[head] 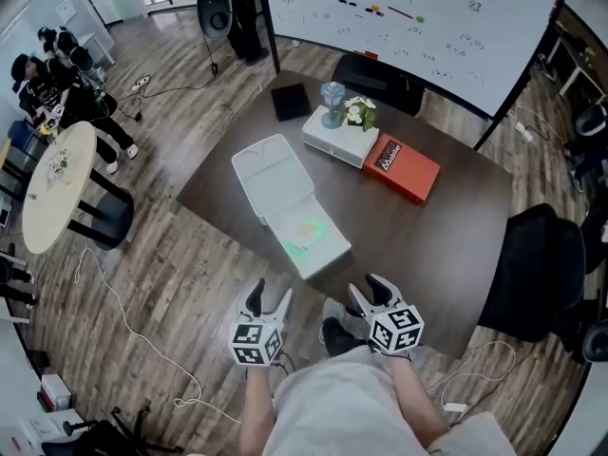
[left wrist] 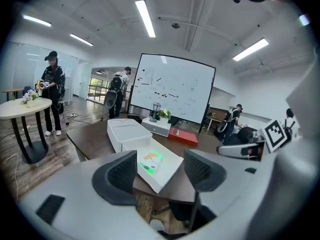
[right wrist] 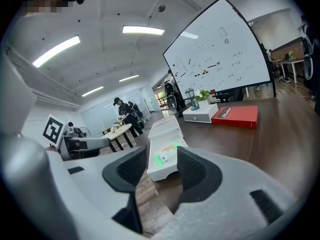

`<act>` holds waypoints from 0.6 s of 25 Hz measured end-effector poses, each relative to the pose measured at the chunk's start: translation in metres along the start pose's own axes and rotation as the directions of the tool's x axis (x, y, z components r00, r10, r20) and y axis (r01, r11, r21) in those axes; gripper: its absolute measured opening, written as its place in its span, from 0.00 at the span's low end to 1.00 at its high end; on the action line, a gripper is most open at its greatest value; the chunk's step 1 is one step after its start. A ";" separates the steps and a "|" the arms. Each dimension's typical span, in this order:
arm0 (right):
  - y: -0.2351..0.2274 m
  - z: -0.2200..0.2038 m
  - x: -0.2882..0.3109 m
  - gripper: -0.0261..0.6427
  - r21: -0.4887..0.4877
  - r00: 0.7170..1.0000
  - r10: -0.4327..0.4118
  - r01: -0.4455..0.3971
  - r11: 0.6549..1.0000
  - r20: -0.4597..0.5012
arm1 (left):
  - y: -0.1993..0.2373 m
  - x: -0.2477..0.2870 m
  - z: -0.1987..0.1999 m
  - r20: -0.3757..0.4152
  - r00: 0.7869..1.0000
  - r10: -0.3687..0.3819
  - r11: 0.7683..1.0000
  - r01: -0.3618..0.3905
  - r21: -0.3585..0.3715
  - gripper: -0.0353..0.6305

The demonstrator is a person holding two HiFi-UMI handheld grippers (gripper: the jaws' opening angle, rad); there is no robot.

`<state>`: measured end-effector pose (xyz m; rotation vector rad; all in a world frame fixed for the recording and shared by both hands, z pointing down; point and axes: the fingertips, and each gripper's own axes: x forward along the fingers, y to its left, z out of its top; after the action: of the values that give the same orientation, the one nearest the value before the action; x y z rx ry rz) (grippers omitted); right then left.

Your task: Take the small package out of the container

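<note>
Two grippers, L gripper [head: 270, 300] & R gripper [head: 370, 293], jaws wide, empty. Risk: I nudge the open white container [head: 328, 256] off the table [head: 432, 245] edge while reaching for the green pkg [head: 304, 230].

The container [head: 271, 174] is white, the small package [head: 306, 228] green.

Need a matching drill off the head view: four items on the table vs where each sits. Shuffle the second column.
Items
1. package
2. red box
3. plant
4. black square

Places
A. on top of the white box
B. alone at the far corner of the table
C. inside the open container
D. flat on the table, right of the white box

Pairs: 1-C, 2-D, 3-A, 4-B
</note>
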<state>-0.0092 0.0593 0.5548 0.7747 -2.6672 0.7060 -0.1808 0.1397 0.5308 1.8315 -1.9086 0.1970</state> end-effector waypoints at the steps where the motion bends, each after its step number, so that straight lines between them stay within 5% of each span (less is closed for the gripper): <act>1: -0.005 0.004 0.007 0.33 0.003 1.000 -0.001 0.001 1.000 -0.003 | 0.001 0.008 0.004 -0.008 1.000 -0.005 1.000 0.005 0.005 0.46; 15: -0.059 0.063 0.100 0.36 0.045 0.998 0.063 -0.063 0.997 0.014 | 0.023 0.111 0.051 -0.066 0.998 -0.022 0.998 0.026 0.062 0.46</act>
<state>-0.0658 -0.0595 0.5622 0.7111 -2.7060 0.7822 -0.2138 0.0202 0.5390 1.8644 -1.8539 0.3079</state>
